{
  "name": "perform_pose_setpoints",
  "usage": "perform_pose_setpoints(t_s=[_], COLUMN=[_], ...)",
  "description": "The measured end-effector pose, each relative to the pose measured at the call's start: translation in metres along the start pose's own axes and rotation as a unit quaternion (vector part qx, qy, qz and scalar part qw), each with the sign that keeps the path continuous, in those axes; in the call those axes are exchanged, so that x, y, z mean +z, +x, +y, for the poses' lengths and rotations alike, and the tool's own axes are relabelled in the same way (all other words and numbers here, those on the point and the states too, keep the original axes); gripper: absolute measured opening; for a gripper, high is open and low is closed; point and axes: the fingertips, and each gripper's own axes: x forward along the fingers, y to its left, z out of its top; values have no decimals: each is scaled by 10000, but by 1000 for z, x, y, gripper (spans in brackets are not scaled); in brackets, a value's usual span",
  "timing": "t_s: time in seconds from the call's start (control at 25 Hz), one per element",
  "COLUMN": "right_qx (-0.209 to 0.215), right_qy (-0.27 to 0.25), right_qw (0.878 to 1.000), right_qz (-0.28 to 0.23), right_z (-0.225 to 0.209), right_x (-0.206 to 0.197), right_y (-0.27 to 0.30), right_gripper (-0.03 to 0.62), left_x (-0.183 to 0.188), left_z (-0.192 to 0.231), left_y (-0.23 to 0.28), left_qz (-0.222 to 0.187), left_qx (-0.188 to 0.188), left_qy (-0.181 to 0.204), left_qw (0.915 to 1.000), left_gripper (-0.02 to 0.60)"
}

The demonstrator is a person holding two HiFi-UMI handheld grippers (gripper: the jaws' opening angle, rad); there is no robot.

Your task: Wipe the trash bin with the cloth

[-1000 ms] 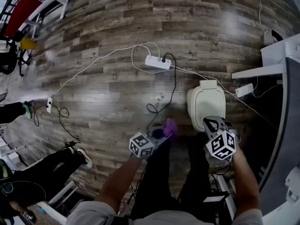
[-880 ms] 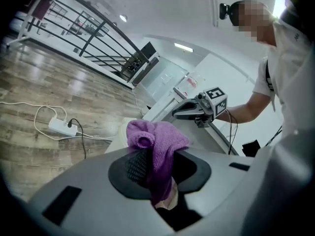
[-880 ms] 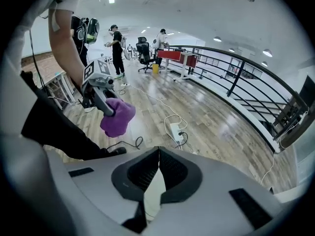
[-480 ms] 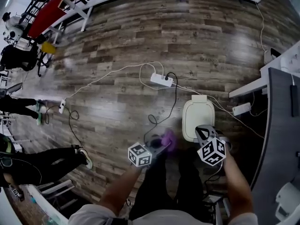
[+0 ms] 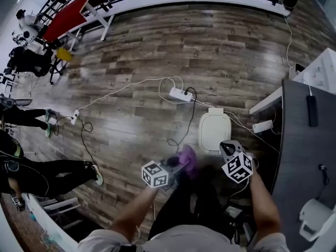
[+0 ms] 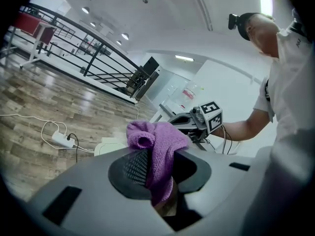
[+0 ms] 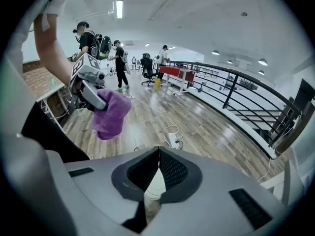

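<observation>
The white trash bin (image 5: 214, 132) stands on the wood floor, seen from above with its lid down. My left gripper (image 5: 182, 165) hangs in the air to the lower left of it, shut on a purple cloth (image 5: 187, 157). In the left gripper view the cloth (image 6: 156, 142) bunches up out of the jaws and hides one pad. My right gripper (image 5: 227, 148) is over the bin's near right corner, jaws shut with nothing in them. In the right gripper view its pads (image 7: 170, 170) meet, and the left gripper (image 7: 100, 99) with the cloth (image 7: 111, 115) shows at upper left.
A white power strip (image 5: 180, 94) with trailing cables lies on the floor beyond the bin. A dark desk (image 5: 302, 161) runs along the right. A person's legs (image 5: 52, 175) are at the left. A red table (image 5: 68, 13) and a railing (image 7: 231, 90) stand farther off.
Both grippers have risen from near the floor, and the bin now looks smaller and farther below. The purple cloth stays in the left gripper; the right stays shut.
</observation>
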Motion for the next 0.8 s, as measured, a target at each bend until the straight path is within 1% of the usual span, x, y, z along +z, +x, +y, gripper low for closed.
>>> perform_pose_setpoints(t_s=[0.32,0.44,0.6,0.8], right_qx=[-350,-501,-747,-1023], right_qy=[74,79,76,146], right_qw=[9994,9987,9971,9946], right_qz=[-18,-10,78,106], right_z=[33,59,87,121], right_x=[10,15,21,16], right_y=[-50,-69,-97,-120], right_gripper=[8,8,8,8], left_x=[8,0,-9,-21], left_z=[-43,-66,-97,-122], left_y=[-53,-81,-111,-143], left_qz=[-313,-405,-400,-508], left_qx=[57,0,-143,-135], left_qy=[204,277,428,485], left_qw=[9993,9988,9982,9974], left_gripper=[84,84,84,84])
